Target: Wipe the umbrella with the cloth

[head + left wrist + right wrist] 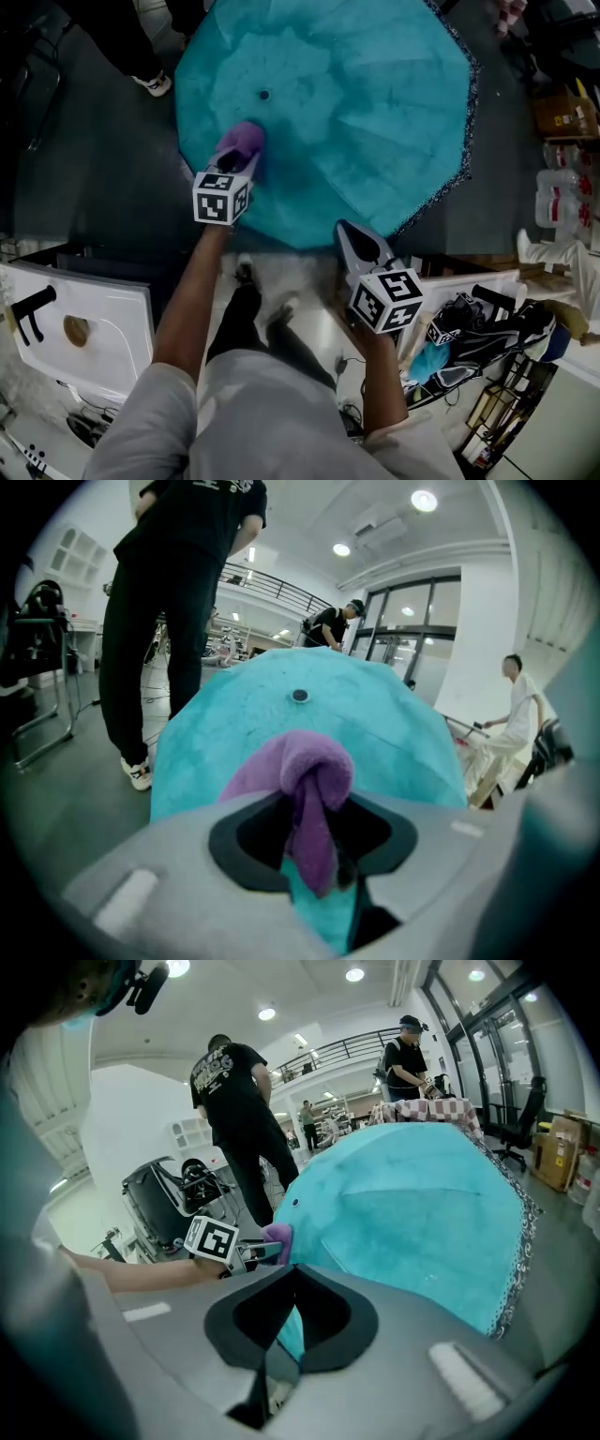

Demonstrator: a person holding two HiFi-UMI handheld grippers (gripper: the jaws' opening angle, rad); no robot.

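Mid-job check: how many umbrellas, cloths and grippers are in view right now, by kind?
teal umbrella: 1
purple cloth: 1
grippers: 2 (left gripper, right gripper)
Total: 4

The open umbrella (347, 112) is teal with a dark, speckled patterned edge; the cloth (242, 141) is purple; both marker cubes are black-and-white.

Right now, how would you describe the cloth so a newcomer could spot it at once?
Find the big open teal umbrella. Just below its dark centre cap, on the person's left side, the left gripper pinches a small bunched cloth on the canopy. It is the only purple, fluffy thing on the teal fabric.
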